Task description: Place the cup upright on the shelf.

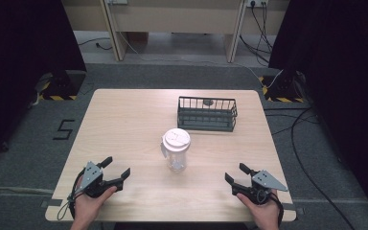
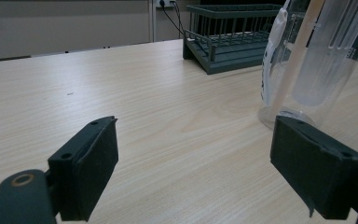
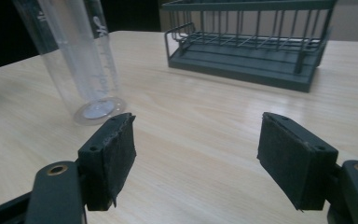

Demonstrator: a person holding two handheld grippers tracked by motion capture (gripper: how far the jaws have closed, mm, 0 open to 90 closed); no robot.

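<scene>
Dark curtains stand on both sides of a pale wooden tabletop (image 1: 124, 124), and behind it there are cables on a grey floor. One clear plastic cup (image 1: 175, 149) with a white lid stands upright near the middle of the tabletop; a straw or stick leans inside it. Behind the cup and a little to its right sits a dark wire basket (image 1: 206, 114), well apart from it.

The left gripper (image 1: 117, 167) rests in front of the cup on its left, jaws wide apart and holding nothing. The right gripper (image 1: 235, 173) rests in front on its right, also wide apart and empty.

The step is probably to reach for the cup. It looks light and tall, so I would approach low, close slowly on the lower wall, and keep it vertical.
</scene>
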